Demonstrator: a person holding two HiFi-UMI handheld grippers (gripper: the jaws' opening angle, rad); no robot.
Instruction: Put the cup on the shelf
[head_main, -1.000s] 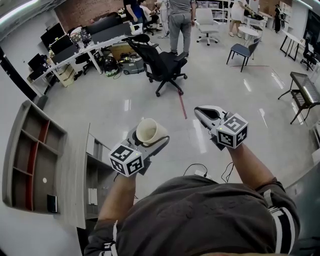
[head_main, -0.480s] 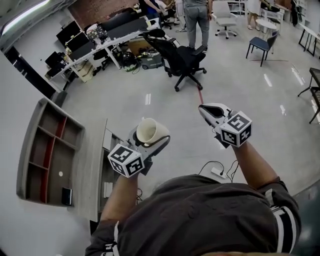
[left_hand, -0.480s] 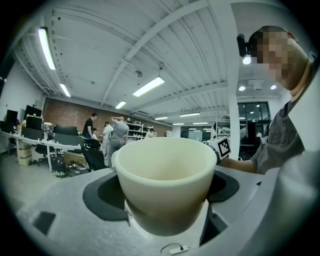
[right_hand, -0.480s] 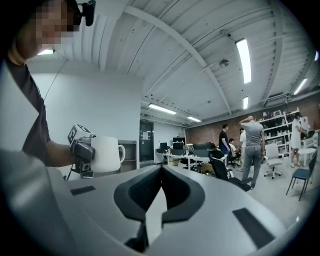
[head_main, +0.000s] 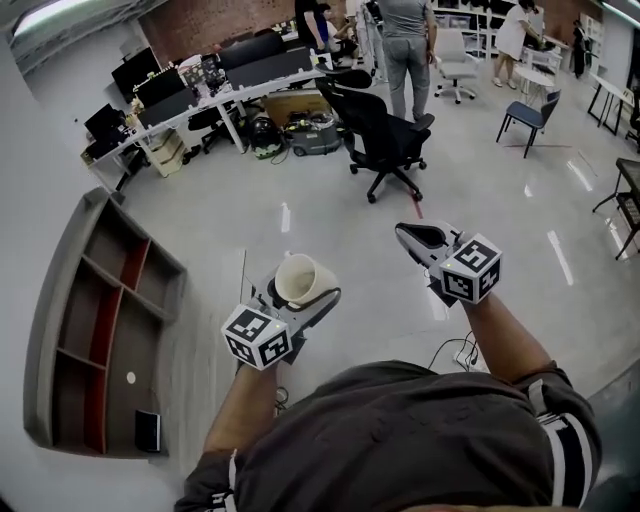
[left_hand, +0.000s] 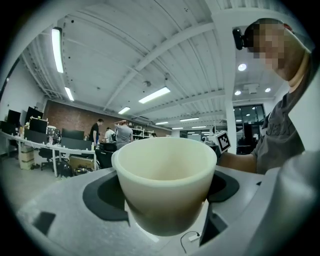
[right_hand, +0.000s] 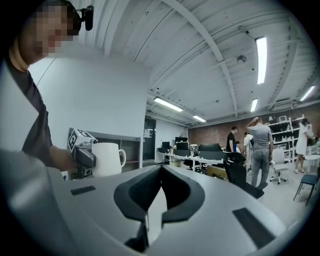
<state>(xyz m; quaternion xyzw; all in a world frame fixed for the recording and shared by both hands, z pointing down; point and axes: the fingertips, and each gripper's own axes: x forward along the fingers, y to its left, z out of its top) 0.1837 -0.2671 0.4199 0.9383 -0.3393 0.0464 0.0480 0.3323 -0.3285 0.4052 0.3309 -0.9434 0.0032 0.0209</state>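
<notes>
Head view, cup: A cream-white ceramic cup with a side handle (head_main: 302, 279) is pinched in my left gripper (head_main: 305, 292). It is in the air in front of my chest, its open mouth tipped away from me.
Head view, right gripper: My right gripper (head_main: 420, 238) is held out level on the other side, well apart from the cup and carrying nothing.
Head view, shelf: A grey open-fronted shelf unit with reddish-brown inner panels (head_main: 100, 300) stands off to my left. The cup is not near it, and glossy grey floor (head_main: 330, 230) shows between them.
Head view, room: A black wheeled office chair (head_main: 385, 140) stands ahead of me. Beyond it are a long desk with monitors (head_main: 200, 90) and several standing people (head_main: 408, 40).
Left gripper view, fingers: My two dark pads press on the cup's lower body from either side. The cup (left_hand: 165, 185) fills the middle of the view, rim up and empty inside.
Right gripper view, fingers: My pads are pressed together at their tips, with nothing between them.
Right gripper view, cup: The cup (right_hand: 106, 159) shows off to the left, upright in the other gripper, its handle facing right. The shelf's open compartments are behind it.
Done: As I judge it, the cup is picked up and firmly held.
Left: The carry to the shelf, setting the cup in a compartment, and letting go all remain to be done.
</notes>
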